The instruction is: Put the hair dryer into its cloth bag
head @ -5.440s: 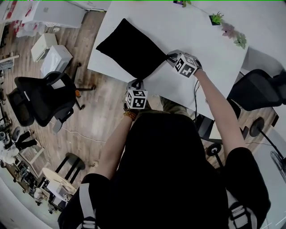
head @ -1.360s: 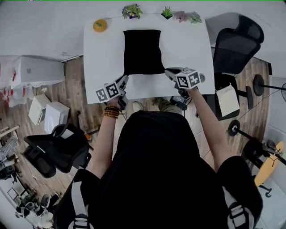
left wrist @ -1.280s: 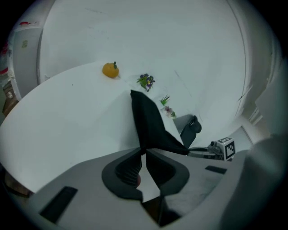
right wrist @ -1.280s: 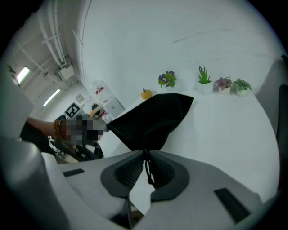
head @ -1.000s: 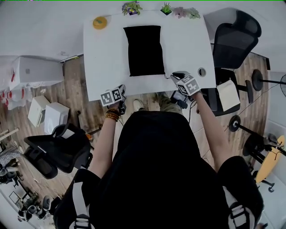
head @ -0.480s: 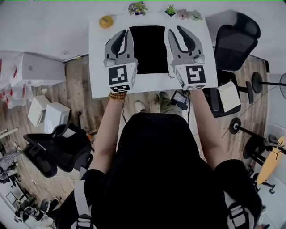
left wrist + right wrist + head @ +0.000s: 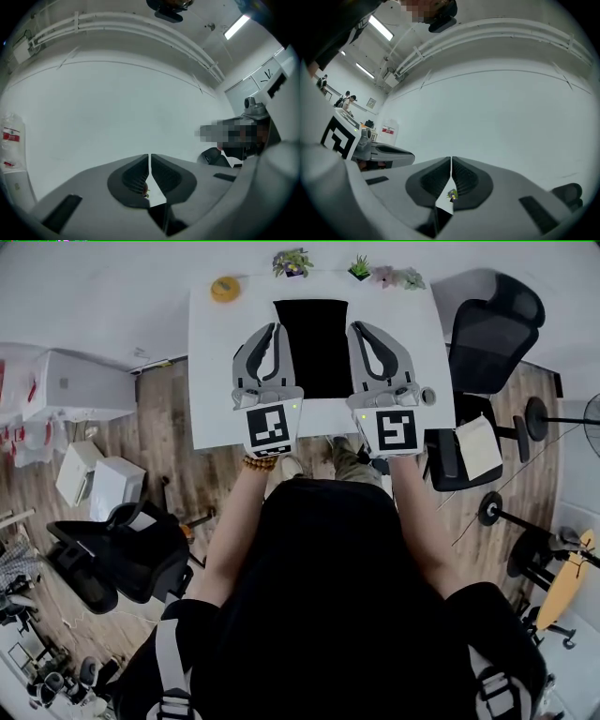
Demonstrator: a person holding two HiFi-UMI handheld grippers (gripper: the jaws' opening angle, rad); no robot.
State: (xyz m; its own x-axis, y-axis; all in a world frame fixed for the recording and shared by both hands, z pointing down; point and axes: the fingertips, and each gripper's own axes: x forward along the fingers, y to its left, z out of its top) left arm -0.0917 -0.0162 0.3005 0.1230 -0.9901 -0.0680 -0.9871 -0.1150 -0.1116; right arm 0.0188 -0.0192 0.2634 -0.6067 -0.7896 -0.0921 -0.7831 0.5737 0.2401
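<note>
Black fabric of the person's top (image 7: 328,615) across the lower half of the head view, with forearms (image 7: 236,517) reaching up-frame from it.

At centre frame, held level and nearer the camera than the worktop (image 7: 211,381): left gripper (image 7: 273,330) and right gripper (image 7: 357,327), side by side, marker cubes closest to the lens. Left jaws pressed together, pinching nothing, shown in the left gripper view against a bare white wall. Right jaws just closed, likewise pressed together with nothing between them, facing the same plain wall in the right gripper view.

Beyond, in the gap between the two grippers: black cloth bag (image 7: 314,348), lying flat near the middle of the white worktop, touched by neither gripper. No view of the hair dryer itself. Judged to be inside the bag, though not verifiable from outside; bag mouth not discernible.

Along the far edge of the worktop, top of frame: yellow round item (image 7: 224,289) at upper left, small potted plants (image 7: 360,266) at top centre. Off the worktop, upper right: black office chair (image 7: 492,320).

Task judged finished or nearly so, with both grippers empty and clear of the bag. Remaining at most: closing or checking the bag mouth.
</note>
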